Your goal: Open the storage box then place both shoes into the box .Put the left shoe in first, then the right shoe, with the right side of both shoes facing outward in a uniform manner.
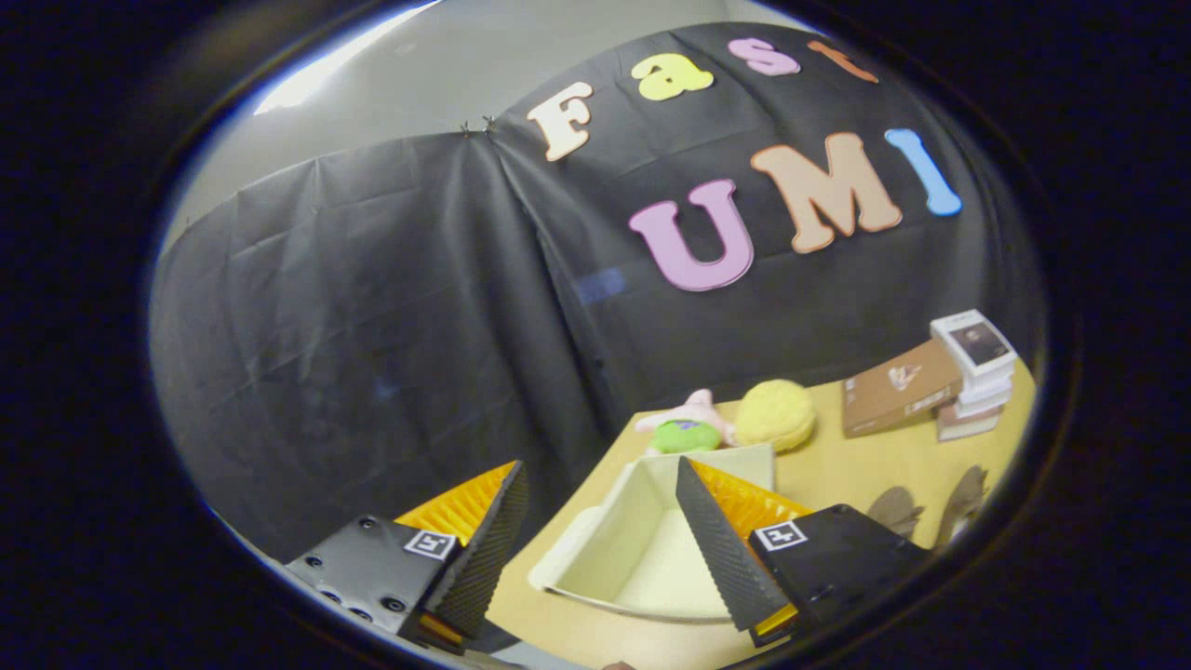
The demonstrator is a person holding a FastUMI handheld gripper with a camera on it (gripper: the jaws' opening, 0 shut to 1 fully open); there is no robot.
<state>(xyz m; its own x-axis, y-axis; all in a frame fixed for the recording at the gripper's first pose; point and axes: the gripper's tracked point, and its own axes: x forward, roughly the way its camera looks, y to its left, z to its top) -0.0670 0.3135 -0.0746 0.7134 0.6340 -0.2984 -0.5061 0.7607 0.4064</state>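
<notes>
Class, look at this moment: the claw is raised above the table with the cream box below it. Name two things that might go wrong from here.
1. The claw is open and empty, its view tilted; the shoes sit off beside it, so a reach may miss them.
2. The box lies near the table edge, so a push may slide it off.
</notes>
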